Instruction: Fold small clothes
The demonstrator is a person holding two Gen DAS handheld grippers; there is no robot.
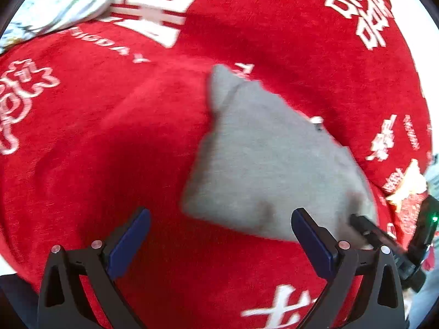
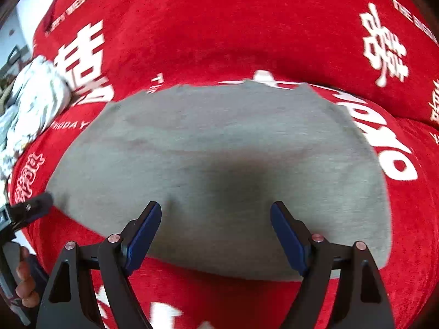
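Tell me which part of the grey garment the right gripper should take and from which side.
Take the near hem of the grey garment, the edge closest to the right gripper, probably coming down from above with one finger slid under. The cloth lies flat on the red blanket, so only an edge gives the open jaws something to pinch, and that hem is already between them.

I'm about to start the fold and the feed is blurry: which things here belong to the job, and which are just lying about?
For the job:
- grey garment, lying flat on the red blanket
- left gripper, jaws open, empty
- right gripper, jaws open, empty

Lying about:
- red blanket with white lettering, the surface underneath
- white patterned cloth, bunched at the blanket's far edge
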